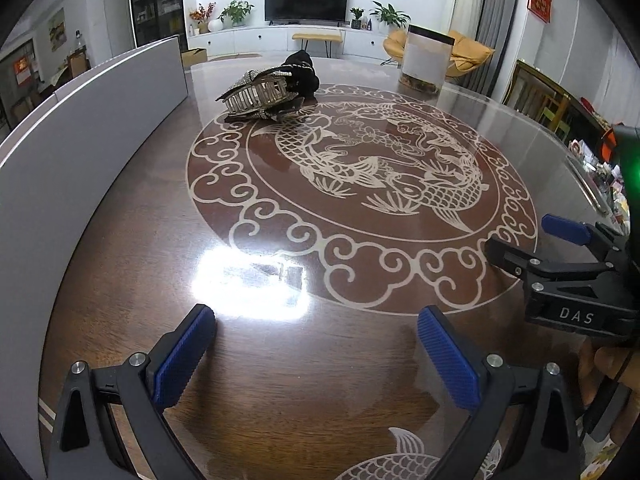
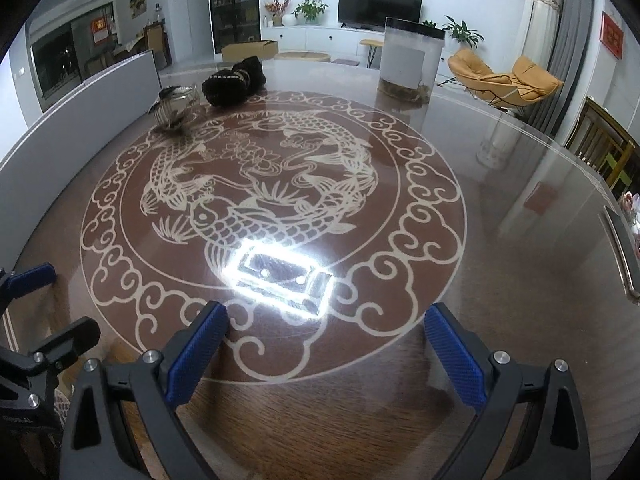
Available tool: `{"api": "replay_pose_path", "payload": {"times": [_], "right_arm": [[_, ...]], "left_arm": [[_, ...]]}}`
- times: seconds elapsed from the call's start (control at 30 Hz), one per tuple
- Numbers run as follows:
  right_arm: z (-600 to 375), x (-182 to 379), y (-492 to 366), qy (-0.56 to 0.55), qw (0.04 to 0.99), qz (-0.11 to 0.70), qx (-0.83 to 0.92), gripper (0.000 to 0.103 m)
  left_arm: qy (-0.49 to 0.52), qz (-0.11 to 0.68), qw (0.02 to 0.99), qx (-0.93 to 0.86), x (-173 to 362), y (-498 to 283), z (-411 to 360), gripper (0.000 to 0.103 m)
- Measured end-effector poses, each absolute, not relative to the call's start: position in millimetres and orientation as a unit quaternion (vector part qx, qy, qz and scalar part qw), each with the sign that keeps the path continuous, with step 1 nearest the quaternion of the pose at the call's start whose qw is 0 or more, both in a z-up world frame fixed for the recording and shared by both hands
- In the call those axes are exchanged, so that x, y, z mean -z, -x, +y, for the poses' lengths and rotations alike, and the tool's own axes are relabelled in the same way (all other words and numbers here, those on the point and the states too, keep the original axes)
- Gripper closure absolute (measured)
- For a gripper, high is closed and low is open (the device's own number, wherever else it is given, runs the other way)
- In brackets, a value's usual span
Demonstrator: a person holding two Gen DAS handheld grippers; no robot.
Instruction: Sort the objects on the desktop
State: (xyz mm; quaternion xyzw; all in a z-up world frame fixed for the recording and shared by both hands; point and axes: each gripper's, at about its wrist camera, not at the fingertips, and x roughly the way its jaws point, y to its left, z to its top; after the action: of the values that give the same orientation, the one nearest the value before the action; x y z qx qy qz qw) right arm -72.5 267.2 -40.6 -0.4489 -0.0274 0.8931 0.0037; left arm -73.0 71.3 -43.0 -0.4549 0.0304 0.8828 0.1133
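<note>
Hovering low over the table (image 1: 120,264), both grippers are empty with their jaws spread wide: the left gripper (image 1: 316,344) fills the bottom of the left wrist view, the right gripper (image 2: 324,344) the bottom of the right wrist view, with nothing between the blue pads (image 1: 184,360) of either.

The things to sort lie well apart from both, at the far side of the table: a shiny metallic piece (image 1: 260,94) at the upper middle of the left view, touching a black bundle (image 1: 302,74) just behind it. A tall clear jar (image 1: 426,60) stands apart at the upper right. What the metallic piece is I cannot tell.

The step in hand looks like a reach toward that pair. Done well, one gripper would travel across with jaws kept wide, come in level with the nearer metallic piece, and close on a firm edge, not the dangling parts, so the bundle behind is not dragged. Glare on the glossy top may hide small items, so approach slowly
</note>
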Motion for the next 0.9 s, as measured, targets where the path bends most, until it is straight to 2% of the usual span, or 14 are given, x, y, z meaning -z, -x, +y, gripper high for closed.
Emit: {"api": "replay_pose_path", "payload": {"times": [0.23, 0.9], "right_arm": [[269.4, 42.7, 73.2, 0.453, 0.004, -0.022, -0.891, 0.0], [272.8, 43.8, 74.4, 0.458, -0.003, -0.009, -0.889, 0.0]], "left_arm": [[0.456, 0.036, 0.113, -0.882, 43.5, 73.2, 72.4, 0.0], [0.463, 0.054, 0.1, -0.879, 44.5, 70.0, 70.5, 0.0]]}}
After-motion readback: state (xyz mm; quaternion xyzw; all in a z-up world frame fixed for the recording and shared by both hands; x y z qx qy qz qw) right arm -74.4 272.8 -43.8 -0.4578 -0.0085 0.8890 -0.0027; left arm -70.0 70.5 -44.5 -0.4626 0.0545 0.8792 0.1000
